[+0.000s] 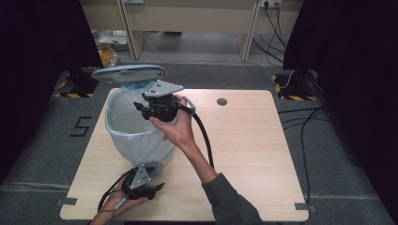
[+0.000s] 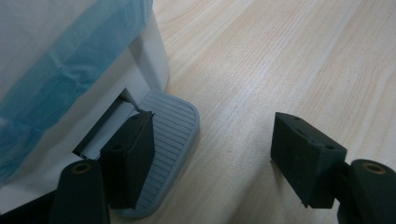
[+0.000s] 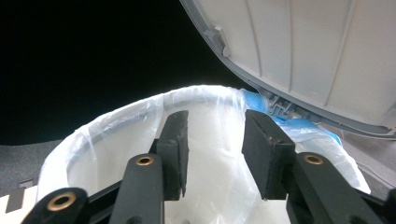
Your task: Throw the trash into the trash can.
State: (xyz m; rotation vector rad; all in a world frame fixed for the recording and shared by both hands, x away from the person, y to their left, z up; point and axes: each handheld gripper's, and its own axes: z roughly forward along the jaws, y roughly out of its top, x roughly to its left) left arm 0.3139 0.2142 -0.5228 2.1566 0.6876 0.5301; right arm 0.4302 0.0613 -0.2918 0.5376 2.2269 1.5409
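- Looking down from the high view: pedal bin (image 1: pixel 136 126) standing on the left half of the wooden table (image 1: pixel 244 154), lid (image 1: pixel 129 73) swung up and open, white liner bag (image 1: pixel 123 123) folded over the rim. Right gripper (image 1: pixel 149 107) held over the bin's open mouth, right hand (image 1: pixel 176 123) behind it, cable trailing back along the forearm. Left gripper (image 1: pixel 149 189) low at the near foot of the bin, left hand (image 1: pixel 119 202) resting on the table edge. Opening step judged done; nothing seen between the right jaws.

- Riding on the left gripper view: grey ribbed pedal (image 2: pixel 170 140) jutting from the base of the bin, one jaw lying on its near corner, apparently pressing it down, the other jaw well apart over bare wood. Jaws wide, gripping nothing. Blue band of the liner (image 2: pixel 70 74) draped down the bin wall above the pedal. Lid likely to drop once that pressure comes off.

- Peering along the right gripper view: two black jaws part open, a narrow gap between them, empty. Beyond them the bag-lined rim (image 3: pixel 140 105) and the pale inside of the bin; underside of the raised lid (image 3: pixel 303 51) overhead at the right. No rubbish made out in the part of the bag on show.

- Judging what is left: drawing the right gripper clear of the mouth, then easing off the pedal to close the lid.
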